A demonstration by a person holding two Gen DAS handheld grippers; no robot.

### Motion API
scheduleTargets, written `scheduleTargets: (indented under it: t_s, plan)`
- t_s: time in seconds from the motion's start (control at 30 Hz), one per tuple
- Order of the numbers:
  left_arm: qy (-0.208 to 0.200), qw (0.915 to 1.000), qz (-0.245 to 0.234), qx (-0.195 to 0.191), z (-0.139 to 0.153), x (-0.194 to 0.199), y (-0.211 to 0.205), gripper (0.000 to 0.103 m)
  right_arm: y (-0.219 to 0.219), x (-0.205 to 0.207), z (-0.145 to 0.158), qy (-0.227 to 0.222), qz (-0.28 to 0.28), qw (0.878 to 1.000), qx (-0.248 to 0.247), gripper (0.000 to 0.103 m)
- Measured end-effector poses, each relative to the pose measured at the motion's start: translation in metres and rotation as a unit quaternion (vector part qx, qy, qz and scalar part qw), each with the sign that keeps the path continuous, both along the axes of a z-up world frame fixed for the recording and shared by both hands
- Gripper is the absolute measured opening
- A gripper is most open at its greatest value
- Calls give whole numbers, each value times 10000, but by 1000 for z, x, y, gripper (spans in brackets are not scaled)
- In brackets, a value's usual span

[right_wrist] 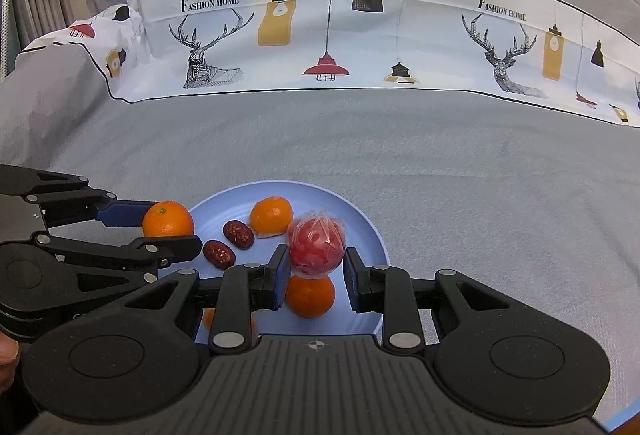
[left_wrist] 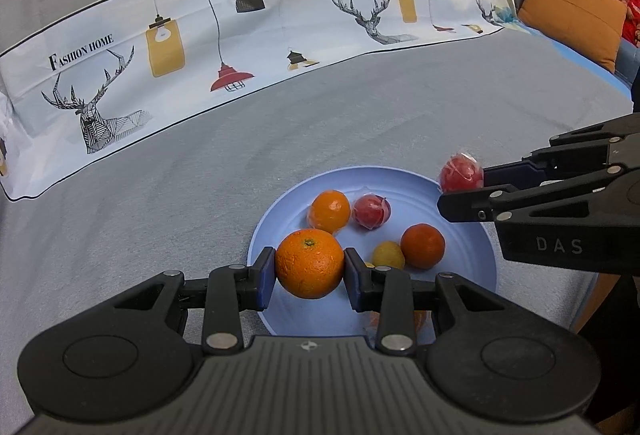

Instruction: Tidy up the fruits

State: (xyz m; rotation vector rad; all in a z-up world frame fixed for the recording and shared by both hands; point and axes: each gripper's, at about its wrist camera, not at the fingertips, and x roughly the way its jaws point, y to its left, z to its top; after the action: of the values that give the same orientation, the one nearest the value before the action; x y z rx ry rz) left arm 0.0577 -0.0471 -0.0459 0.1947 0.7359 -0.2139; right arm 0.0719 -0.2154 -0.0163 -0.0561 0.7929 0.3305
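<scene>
Looking along my left gripper, I hold a large orange clamped between the two blue pads, one pressing on each side of the fruit. The orange hangs over the near left edge of a pale blue plate, which rests on a grey tablecloth. On the plate lie a smaller orange in clear wrap, a wrapped red fruit, a bare tangerine and a small yellow fruit just beside it. My right gripper enters from the right edge of the view, closed on a second wrapped red fruit above the plate's far right rim. A printed band with deer and lamps runs across the cloth farther back; an orange cushion lies beyond the cloth's far right corner.

Looking along my right gripper, the wrapped red fruit sits between my pads; the left one touches it, but I cannot tell whether the right one does. Below it a tangerine lies on the plate, and a wrapped orange lies toward the far rim. Two dark red dates lie side by side near the plate's left edge. My left gripper comes in from the left, gripping the large orange at that edge.
</scene>
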Motion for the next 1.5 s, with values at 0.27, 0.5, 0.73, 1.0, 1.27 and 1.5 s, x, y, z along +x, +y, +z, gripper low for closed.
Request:
scheduleTargets:
  t_s: [0.27, 0.5, 0.73, 1.0, 1.27, 1.5]
  plan:
    - [-9, 10000, -22, 20, 0, -1, -2, 39, 1, -1, -1, 12, 12, 10000, -17, 30]
    - [-55, 9999, 95, 54, 1, 0, -2, 68, 2, 0, -4, 71, -75, 9998, -163, 55]
    - [-632, 9970, 442, 22, 17, -10, 8, 80, -5, 4, -2, 12, -413, 9991, -115, 89]
    - [-1246, 9811, 1349, -605, 72, -50, 0, 91, -32, -7, 25, -476, -1041, 9933, 129, 102]
    - [-1246, 9632, 1819, -1534, 181, -104, -51, 92, -77, -43, 72, -1360, -1586, 9778, 152, 102]
    - [-1954, 9584, 1169, -1721, 219, -132, -70, 103, -91, -68, 82, -1353, -1649, 9760, 441, 102]
